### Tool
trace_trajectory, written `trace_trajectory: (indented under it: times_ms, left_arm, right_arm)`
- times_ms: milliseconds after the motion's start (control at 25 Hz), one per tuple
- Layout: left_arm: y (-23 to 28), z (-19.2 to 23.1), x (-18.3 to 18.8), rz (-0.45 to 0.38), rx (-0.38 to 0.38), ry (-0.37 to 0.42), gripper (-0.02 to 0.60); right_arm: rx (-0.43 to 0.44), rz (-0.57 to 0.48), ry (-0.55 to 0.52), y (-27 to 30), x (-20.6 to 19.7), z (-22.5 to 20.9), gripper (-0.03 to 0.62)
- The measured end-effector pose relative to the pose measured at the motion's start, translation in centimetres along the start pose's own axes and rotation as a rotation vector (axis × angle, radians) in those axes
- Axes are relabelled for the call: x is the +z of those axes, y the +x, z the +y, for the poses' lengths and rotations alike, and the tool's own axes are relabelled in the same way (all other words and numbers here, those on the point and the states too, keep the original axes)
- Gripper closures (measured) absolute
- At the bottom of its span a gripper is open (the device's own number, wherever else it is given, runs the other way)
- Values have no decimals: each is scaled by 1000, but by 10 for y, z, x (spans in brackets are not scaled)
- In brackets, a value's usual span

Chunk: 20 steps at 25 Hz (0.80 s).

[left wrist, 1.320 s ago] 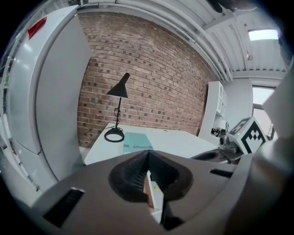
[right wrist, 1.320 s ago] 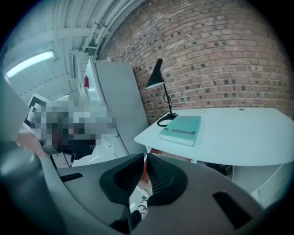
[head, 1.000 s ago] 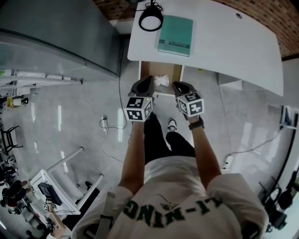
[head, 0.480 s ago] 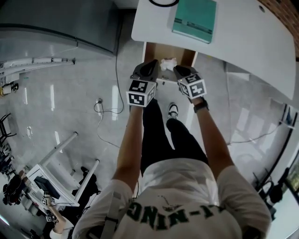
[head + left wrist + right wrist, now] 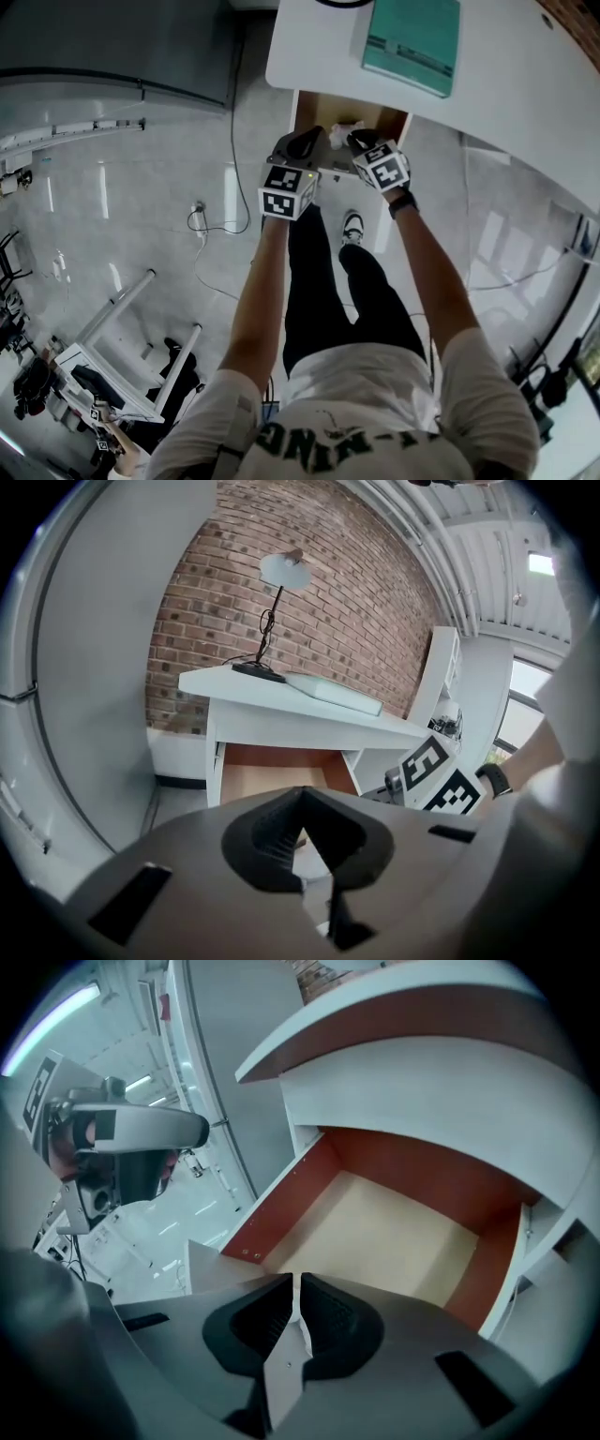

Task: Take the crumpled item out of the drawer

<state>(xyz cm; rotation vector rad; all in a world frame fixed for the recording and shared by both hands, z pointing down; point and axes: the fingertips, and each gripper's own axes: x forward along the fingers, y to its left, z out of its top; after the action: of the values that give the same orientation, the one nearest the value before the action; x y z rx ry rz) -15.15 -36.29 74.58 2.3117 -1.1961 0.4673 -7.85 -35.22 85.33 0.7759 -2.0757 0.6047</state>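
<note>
A white crumpled item [image 5: 343, 130] lies in the open wooden drawer [image 5: 309, 105] under the white desk [image 5: 319, 52]. My right gripper [image 5: 360, 141] is shut, with its tips just right of the item, over the drawer's front. In the right gripper view the right gripper [image 5: 297, 1283] points into the drawer [image 5: 281, 1199]; its tan floor shows bare and the item is hidden by the jaws. My left gripper [image 5: 307, 142] hangs shut at the drawer's front left corner. The left gripper view has the left gripper [image 5: 301, 799] facing the drawer [image 5: 349, 772].
A teal book [image 5: 412, 37] lies on the desk, and a desk lamp [image 5: 281, 569] stands at its left end against the brick wall. A grey cabinet [image 5: 112, 47] stands to the left. The person's legs and a shoe [image 5: 352, 225] are below the drawer. A cable [image 5: 202, 220] lies on the floor.
Both grippers have moved forward to the drawer. The right one now reaches over its front edge beside the crumpled item. Both stay shut.
</note>
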Motion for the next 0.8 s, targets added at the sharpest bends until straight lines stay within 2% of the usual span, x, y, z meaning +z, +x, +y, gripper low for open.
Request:
trace_trajectory:
  times_ms: [320, 440, 600, 720, 800]
  left_arm:
    - [12, 18, -8, 6, 6, -4, 583]
    - [12, 20, -8, 6, 4, 5, 583]
    - [13, 24, -11, 10, 3, -1, 583]
    - [13, 24, -12, 11, -2, -43, 583]
    - [13, 25, -12, 8, 1, -62, 583]
  right_arm:
    - [26, 26, -10, 42, -9, -4, 578]
    - [46, 45, -18, 57, -13, -2, 508]
    - [52, 80, -49, 78, -19, -7, 485]
    - [43, 106, -72, 87, -23, -9, 425]
    - [52, 124, -83, 92, -28, -6, 422]
